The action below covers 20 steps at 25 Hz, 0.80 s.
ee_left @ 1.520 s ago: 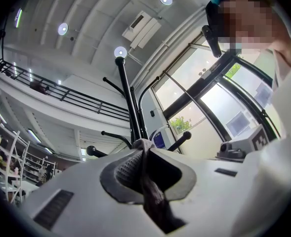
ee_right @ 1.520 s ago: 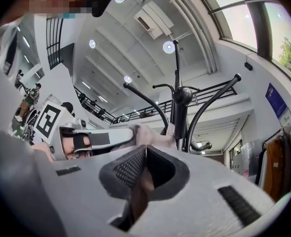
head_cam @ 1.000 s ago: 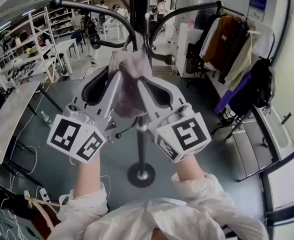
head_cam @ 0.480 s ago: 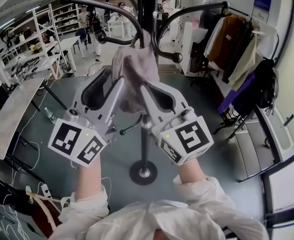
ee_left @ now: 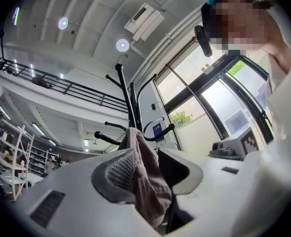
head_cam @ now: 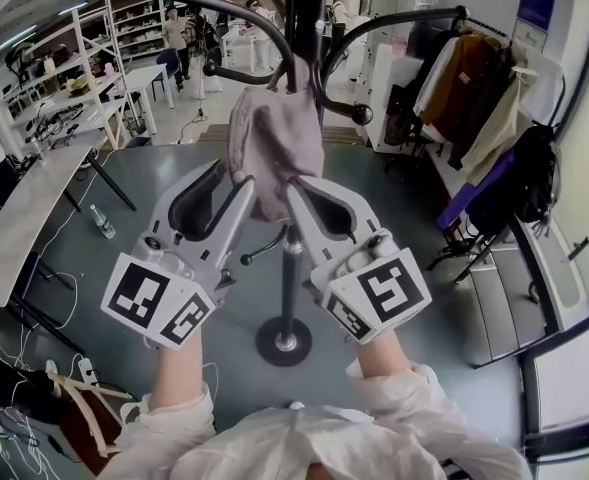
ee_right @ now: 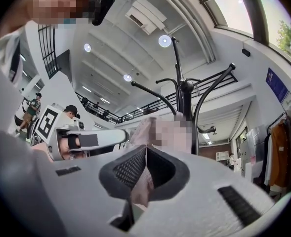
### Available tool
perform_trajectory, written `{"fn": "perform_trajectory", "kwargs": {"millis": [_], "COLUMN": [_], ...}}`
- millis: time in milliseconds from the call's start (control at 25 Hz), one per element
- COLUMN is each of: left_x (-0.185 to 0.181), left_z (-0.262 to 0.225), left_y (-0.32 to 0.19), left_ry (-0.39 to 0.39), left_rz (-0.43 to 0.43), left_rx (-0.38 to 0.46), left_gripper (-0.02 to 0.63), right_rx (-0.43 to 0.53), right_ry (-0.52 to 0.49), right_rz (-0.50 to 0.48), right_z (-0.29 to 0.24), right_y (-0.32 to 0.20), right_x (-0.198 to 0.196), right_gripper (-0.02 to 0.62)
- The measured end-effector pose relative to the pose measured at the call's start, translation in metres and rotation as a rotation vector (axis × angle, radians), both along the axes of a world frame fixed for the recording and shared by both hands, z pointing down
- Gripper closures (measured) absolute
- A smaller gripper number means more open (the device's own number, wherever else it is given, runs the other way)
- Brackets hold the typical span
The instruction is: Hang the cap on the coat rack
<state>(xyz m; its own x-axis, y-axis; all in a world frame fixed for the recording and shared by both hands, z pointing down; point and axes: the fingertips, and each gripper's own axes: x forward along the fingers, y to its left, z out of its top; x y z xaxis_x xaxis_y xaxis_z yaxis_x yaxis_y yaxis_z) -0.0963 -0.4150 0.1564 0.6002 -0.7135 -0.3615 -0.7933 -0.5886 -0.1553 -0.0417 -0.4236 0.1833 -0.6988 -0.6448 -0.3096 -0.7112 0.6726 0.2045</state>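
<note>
cap: a dusty-pink cap (head_cam: 272, 143) hung slack in front of the coat rack (head_cam: 292, 268). Its top was up against the pole where the curved black arms branch off. Could not tell whether it was caught on a hook.
left gripper: the left gripper (head_cam: 230, 176) had its jaws spread wide. The cap's fabric draped down in the gap and leaned on one ribbed pad (ee_left: 119, 171). A dark gap showed on the other side, so nothing was clamped.
right gripper: the right gripper (head_cam: 307, 185) had its jaws drawn together. A fold of the cap's lower edge was pinched between the pads, so it had firm hold.
gripper positions: both were raised side by side under the cap, tips pointing up at it. The left one was at the cap's left edge and the right one at its right edge.
marker cubes: one sat on each gripper, left (head_cam: 160, 303) and right (head_cam: 380, 298), facing the head camera.
rack base: the round base (head_cam: 284, 342) stood on the grey floor, straight below the grippers.
sleeves: white sleeves (head_cam: 274, 443) were at the bottom of the head view.
background: jackets (head_cam: 464, 78) hung on a rail at right. A long table (head_cam: 19, 223) stood at left, with a bottle (head_cam: 101, 222) on the floor beside it.
</note>
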Motion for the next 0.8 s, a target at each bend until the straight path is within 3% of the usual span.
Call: {"fn": "perform_trajectory", "kwargs": {"millis": [280, 400, 800], "left_x": [0.015, 0.01, -0.005], "left_z": [0.029, 0.036, 0.08], "left_y": [0.008, 0.009, 0.016], "left_ry": [-0.023, 0.013, 0.037], "left_rz": [0.048, 0.033, -0.012], "left_rx": [-0.04, -0.051, -0.141], "left_gripper": [0.482, 0.529, 0.572], "right_rx": [-0.04, -0.065, -0.165], "right_ry": [0.009, 0.01, 0.051], "right_rz": [-0.024, -0.048, -0.076], "right_z": [0.022, 0.036, 0.087], "right_y": [0.004, 0.006, 0.009], "right_x": [0.002, 0.005, -0.005], "right_gripper": [0.591, 0.591, 0.591]}}
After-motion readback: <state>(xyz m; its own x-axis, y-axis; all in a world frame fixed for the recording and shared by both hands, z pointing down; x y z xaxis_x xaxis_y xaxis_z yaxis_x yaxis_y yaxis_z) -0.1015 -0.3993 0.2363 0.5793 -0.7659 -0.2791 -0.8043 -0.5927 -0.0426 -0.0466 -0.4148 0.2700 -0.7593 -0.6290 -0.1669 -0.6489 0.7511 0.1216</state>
